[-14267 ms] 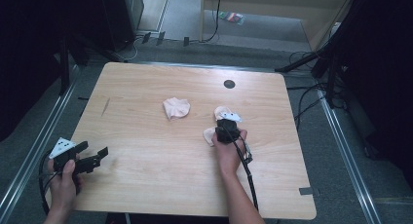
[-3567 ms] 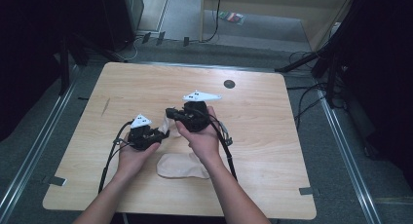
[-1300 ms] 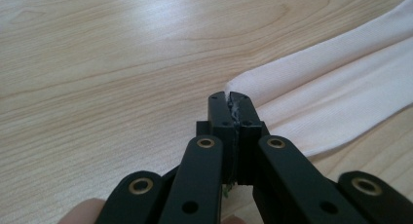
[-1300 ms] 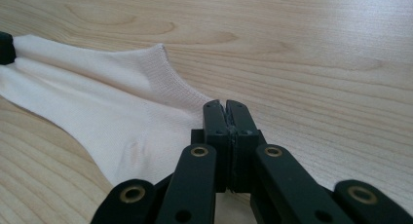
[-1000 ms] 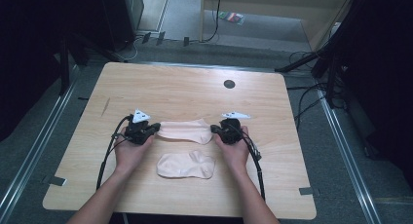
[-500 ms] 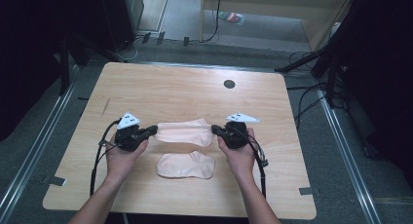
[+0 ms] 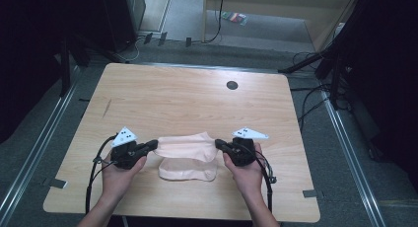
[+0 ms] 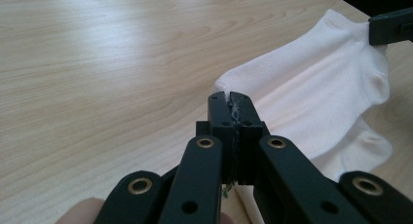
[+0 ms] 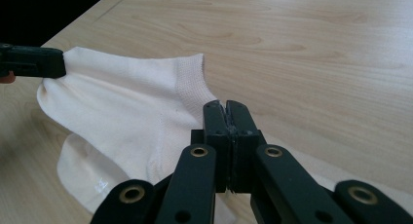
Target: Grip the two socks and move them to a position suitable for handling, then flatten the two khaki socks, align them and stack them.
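A pale pink ankle sock (image 7: 187, 147) is stretched flat between my two grippers, just above the wooden table (image 7: 197, 103). My left gripper (image 7: 149, 146) is shut on its left end and my right gripper (image 7: 220, 145) on its right end. A second matching sock (image 7: 190, 170) lies flat on the table beneath it, partly covered by the held one. In the left gripper view the jaws (image 8: 229, 101) pinch the sock (image 8: 316, 102), with the right gripper's tip (image 8: 389, 31) at its far end. In the right gripper view the jaws (image 9: 225, 111) clamp the cuff side of the sock (image 9: 126, 107), opposite the left gripper (image 9: 29, 62).
A dark round hole (image 7: 231, 85) sits near the table's far edge and a short dark mark (image 7: 107, 107) at the far left. Cables trail from both grippers toward the near edge. Tape strips (image 7: 311, 193) lie at the near corners.
Both grippers have carried the stretched sock toward the near edge, so it now overlaps the sock lying on the table. The hands have also spread slightly wider.
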Motion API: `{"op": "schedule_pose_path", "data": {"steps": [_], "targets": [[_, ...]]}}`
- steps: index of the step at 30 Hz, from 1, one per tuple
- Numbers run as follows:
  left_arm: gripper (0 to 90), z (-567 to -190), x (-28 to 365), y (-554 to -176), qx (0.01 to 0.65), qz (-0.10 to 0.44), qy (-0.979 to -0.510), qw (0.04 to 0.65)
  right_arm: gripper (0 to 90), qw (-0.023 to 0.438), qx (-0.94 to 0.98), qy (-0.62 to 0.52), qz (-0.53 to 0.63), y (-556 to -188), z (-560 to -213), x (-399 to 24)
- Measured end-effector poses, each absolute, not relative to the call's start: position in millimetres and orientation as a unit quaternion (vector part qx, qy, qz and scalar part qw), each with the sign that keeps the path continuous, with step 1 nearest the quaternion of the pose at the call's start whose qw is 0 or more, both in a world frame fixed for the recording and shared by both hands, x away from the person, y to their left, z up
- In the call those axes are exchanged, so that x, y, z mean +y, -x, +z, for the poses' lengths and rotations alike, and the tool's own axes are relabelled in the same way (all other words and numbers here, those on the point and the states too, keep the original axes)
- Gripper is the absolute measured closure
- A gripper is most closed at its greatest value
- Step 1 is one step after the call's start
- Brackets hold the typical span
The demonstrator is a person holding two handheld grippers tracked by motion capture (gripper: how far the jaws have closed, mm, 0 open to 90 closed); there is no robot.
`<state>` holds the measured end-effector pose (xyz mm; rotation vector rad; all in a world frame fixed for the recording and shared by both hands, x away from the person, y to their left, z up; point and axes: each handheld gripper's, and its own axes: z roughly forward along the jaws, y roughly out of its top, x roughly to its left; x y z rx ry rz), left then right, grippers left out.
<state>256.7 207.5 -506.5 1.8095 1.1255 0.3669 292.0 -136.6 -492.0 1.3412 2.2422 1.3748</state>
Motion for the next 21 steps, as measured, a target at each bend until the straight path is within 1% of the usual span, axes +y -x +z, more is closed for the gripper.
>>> {"op": "schedule_pose_path", "data": {"steps": [10, 21], "targets": [[90.0, -507, 206, -237, 0.453, 0.14, -0.744, 0.471, 89.7, 0.084, 0.758, -0.453, 0.462, -273, -496, -140], [90.0, -523, 203, -226, 0.455, 0.117, -0.757, 0.454, 89.7, 0.079, 0.766, -0.454, 0.447, -263, -506, -144]]}}
